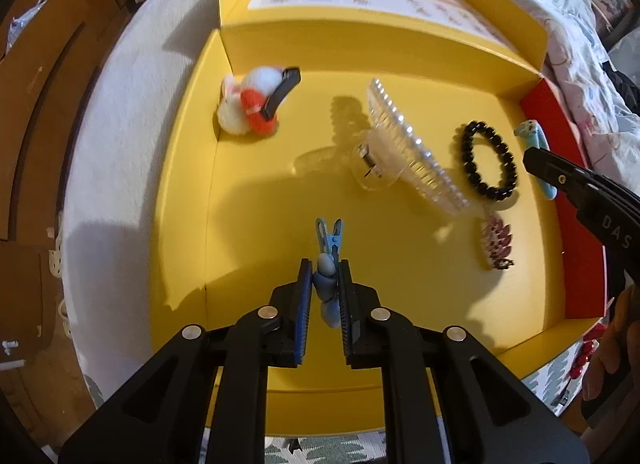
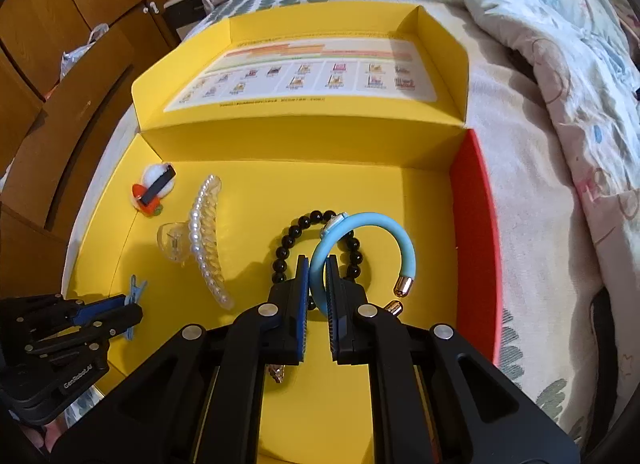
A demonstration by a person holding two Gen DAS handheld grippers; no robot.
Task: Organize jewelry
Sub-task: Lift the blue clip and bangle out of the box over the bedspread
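A yellow box [image 1: 260,200] [image 2: 360,192] lies open on the bed. My left gripper [image 1: 325,268] is shut on a small blue hair clip [image 1: 328,248], held over the box floor; it also shows in the right wrist view [image 2: 134,296]. My right gripper [image 2: 318,268] is shut on a light blue open bangle [image 2: 384,228] with gold end caps, above a black bead bracelet [image 2: 292,236]. The right gripper's finger [image 1: 560,176] shows in the left wrist view by the bangle [image 1: 534,132] and bead bracelet [image 1: 486,160].
In the box lie a clear pearl claw clip [image 1: 400,144] [image 2: 208,232], a white and orange pompom clip [image 1: 252,104] [image 2: 154,188] in the far left corner, and a pink beaded barrette [image 1: 496,240]. The raised lid [image 2: 304,76] carries a printed sheet. Quilt [image 2: 560,104] lies right, wooden cabinets [image 2: 60,24] left.
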